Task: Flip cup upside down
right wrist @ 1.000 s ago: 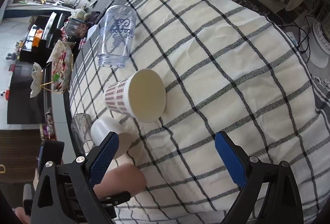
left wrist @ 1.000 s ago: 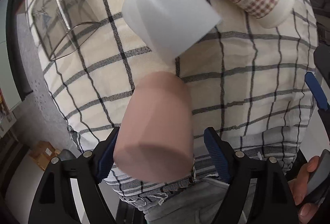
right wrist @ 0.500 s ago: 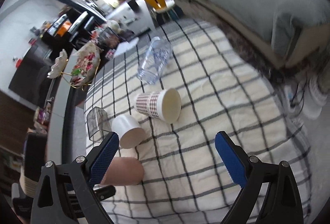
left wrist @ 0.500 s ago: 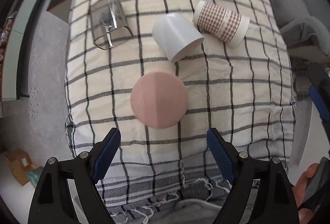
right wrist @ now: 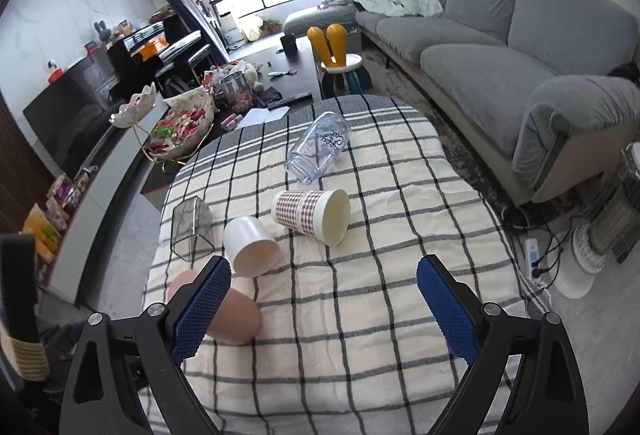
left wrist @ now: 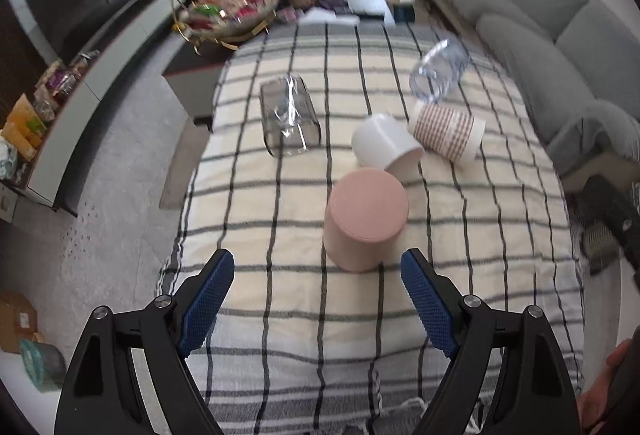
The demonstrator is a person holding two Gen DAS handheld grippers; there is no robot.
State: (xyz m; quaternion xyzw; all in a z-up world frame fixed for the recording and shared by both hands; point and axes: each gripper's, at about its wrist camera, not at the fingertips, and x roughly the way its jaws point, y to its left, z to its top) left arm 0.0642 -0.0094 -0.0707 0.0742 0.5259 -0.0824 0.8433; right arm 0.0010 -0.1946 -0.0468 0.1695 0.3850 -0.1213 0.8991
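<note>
Pink cup [left wrist: 365,218] standing upside down on the checked cloth [left wrist: 248,219] over the tabletop, flat base up, rim down on the fabric, near the front edge. Seen just ahead of the left claw [left wrist: 316,299] and between the lines of its two blue pads, touching neither.

Left claw: spread wide, holding nothing, raised above the cloth.

Right claw [right wrist: 322,301]: spread wide, holding nothing. Pink cup [right wrist: 234,319] partly hidden behind its left pad in the right wrist view.

White cup [left wrist: 386,149] lying on its side just behind the pink cup, open mouth toward the front right; whether the two touch cannot be told. Checked paper cup [left wrist: 446,137] lying on its side just to the right of the white cup, mouth pointing right. Clear printed tumbler [right wrist: 318,151] lying on its side farther back, apart from the paper cup. Clear square-sided glass [left wrist: 289,121] lying on its side to the left of the white cup, well apart from the pink cup.

Grey sofa [right wrist: 500,47] along the right side of the tabletop.
</note>
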